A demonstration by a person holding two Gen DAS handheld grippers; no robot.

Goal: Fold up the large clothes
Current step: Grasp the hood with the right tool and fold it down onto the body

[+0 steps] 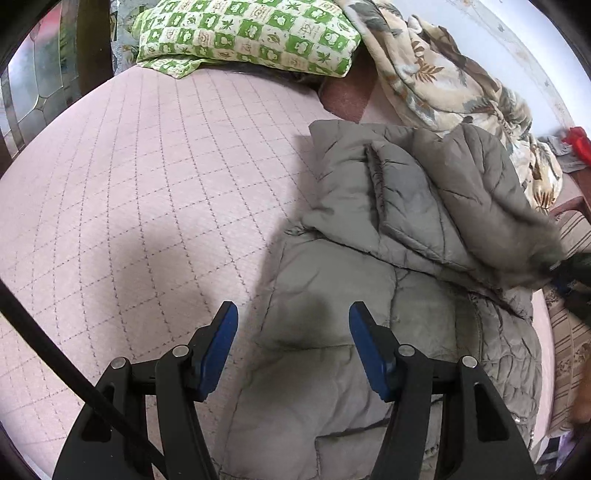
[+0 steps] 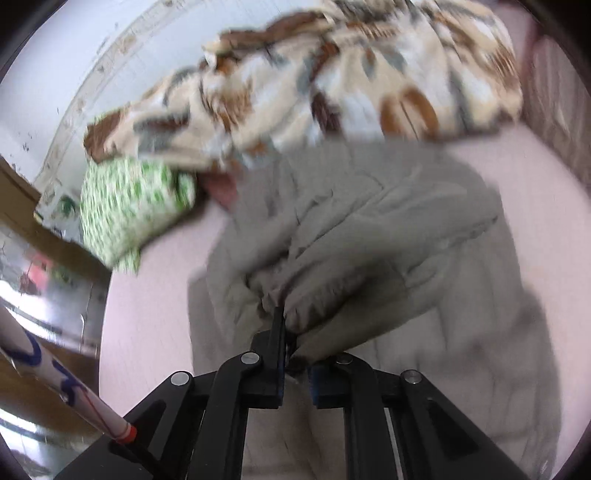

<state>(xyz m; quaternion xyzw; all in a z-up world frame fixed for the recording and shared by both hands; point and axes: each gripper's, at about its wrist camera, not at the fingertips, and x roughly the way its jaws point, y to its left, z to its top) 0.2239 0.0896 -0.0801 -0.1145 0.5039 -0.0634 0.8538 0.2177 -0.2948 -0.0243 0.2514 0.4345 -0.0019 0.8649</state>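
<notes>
A large grey quilted jacket lies on a pink quilted bed, its upper part folded over itself. My left gripper is open and empty, hovering over the jacket's left edge. In the right wrist view, my right gripper is shut on a bunched fold of the jacket and holds it lifted over the rest of the garment; this view is motion-blurred. The lifted part shows at the right of the left wrist view.
A green-and-white patterned pillow lies at the head of the bed. A beige leaf-print blanket is heaped along the wall side. A red item sits far right. Open pink bed lies left of the jacket.
</notes>
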